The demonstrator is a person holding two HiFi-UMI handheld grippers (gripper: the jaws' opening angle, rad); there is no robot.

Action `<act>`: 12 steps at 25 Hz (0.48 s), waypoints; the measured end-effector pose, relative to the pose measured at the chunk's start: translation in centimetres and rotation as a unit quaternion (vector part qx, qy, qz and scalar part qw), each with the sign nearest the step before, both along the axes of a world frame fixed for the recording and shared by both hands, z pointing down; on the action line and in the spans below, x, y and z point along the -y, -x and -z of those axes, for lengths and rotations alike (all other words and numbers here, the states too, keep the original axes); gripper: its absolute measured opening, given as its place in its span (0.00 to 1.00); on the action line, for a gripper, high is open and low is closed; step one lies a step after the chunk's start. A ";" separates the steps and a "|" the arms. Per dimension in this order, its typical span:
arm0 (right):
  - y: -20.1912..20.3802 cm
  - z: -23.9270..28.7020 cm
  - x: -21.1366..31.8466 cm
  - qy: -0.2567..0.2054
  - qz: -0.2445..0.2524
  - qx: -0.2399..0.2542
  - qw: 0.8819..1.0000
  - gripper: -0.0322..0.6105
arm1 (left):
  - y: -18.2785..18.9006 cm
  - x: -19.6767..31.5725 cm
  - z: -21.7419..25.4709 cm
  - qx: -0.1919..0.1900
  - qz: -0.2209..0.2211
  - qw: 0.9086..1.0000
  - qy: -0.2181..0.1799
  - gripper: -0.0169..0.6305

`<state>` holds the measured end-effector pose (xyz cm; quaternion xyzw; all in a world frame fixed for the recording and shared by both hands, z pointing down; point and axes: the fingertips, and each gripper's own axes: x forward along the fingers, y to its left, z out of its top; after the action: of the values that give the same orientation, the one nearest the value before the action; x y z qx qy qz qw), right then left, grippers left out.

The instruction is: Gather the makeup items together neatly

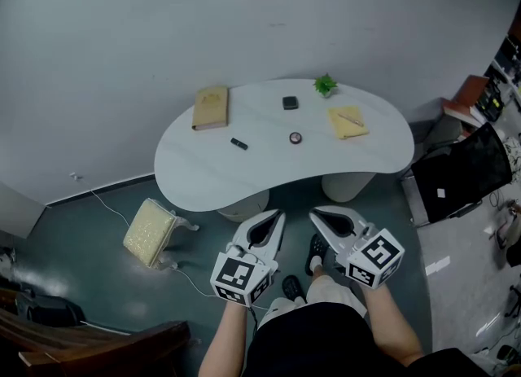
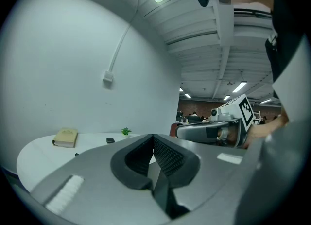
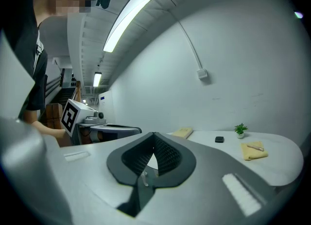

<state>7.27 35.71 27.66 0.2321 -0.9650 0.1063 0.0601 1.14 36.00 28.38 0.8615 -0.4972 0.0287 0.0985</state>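
While both pairs are held side by side short of the worktop, the left tongs [image 1: 279,216] and the right tongs [image 1: 314,213] are each closed tip to tip with nothing between them. Beyond them, on the white worktop [image 1: 195,173], the makeup lies scattered. A small black tube [image 1: 238,143] and a round compact [image 1: 295,138] are nearest, well apart. A thin stick [image 1: 352,118] rests on a yellow cloth [image 1: 338,128] at the right, and a black square case [image 1: 290,103] lies farther back. A tan book [image 1: 212,107] and a tiny potted plant [image 1: 326,85] sit near the far edge.
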 end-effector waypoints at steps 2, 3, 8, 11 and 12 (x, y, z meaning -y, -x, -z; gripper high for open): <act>0.0 0.0 0.4 -0.001 0.000 0.004 1.000 0.06 | 0.0 0.3 -0.2 0.004 0.002 1.000 0.000 0.03; 0.0 -0.1 0.6 -0.001 0.001 0.005 1.000 0.06 | -0.1 0.5 -0.4 0.006 0.003 1.000 0.002 0.06; 0.5 -0.7 1.3 0.002 0.024 0.000 1.000 0.09 | -0.2 1.7 -0.8 0.012 0.001 1.000 0.007 0.09; 1.0 -0.9 2.5 -0.002 0.030 -0.006 1.000 0.19 | -0.1 3.0 -0.8 0.011 0.002 1.000 0.006 0.12; 1.1 -0.9 3.1 -0.001 0.030 -0.006 1.000 0.20 | 0.0 3.6 -0.8 0.010 0.003 1.000 0.006 0.13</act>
<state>6.20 32.63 28.58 0.2039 -0.9713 0.1015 0.0691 1.15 32.45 29.23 0.8592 -0.5004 0.0402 0.0986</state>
